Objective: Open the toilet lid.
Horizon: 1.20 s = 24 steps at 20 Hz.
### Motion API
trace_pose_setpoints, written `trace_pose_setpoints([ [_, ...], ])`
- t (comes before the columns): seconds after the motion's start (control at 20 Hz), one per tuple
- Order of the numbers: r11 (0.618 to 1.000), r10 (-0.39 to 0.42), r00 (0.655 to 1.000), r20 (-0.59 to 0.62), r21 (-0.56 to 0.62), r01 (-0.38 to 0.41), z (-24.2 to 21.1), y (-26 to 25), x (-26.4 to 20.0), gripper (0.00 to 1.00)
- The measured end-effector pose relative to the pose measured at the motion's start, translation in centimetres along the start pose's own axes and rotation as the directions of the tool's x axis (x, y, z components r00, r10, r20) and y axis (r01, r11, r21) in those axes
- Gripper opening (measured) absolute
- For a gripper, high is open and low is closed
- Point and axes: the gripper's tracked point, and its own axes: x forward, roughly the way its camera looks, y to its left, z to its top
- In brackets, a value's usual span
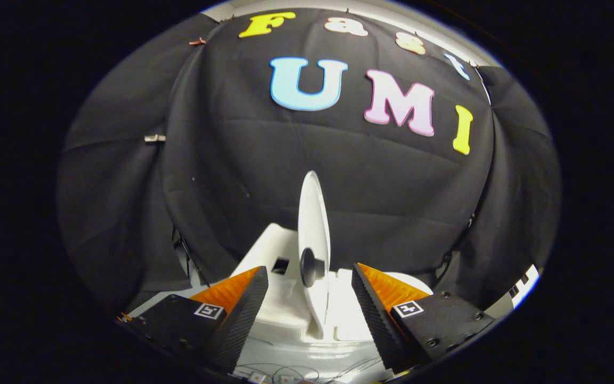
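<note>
A small white toilet (269, 250) stands just ahead of my fingers, against the black cloth wall. Its white lid (313, 213) stands upright, seen edge-on, with a dark round knob (309, 265) on its side near the hinge. My gripper (309, 298) is open, its two orange and black fingers (243, 304) spread on either side of the lid's lower part without touching it. The white toilet body (285, 314) shows between and below the fingers.
Black cloth drapes behind and around the toilet. Thin cables (307, 370) lie on the white surface close under the gripper. A bright strip (523, 288) shows at the cloth's lower right edge.
</note>
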Motion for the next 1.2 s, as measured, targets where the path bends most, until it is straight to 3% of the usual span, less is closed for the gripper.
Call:
trace_pose_setpoints([
  [0.2,0.993,0.085,0.995,0.061,0.074,-0.089,2.3,-2.3,-2.8,0.99],
  [0.45,0.987,0.122,0.985,0.125,0.093,-0.134,3.0,-10.8,-4.2,0.99],
  [0.85,0.991,0.007,0.984,0.175,0.128,-0.03,-2.2,-28.6,-3.8,1.0],
  [1.2,0.991,-0.007,0.974,0.225,0.135,-0.024,-6.5,-35.9,-4.1,0.99],
])
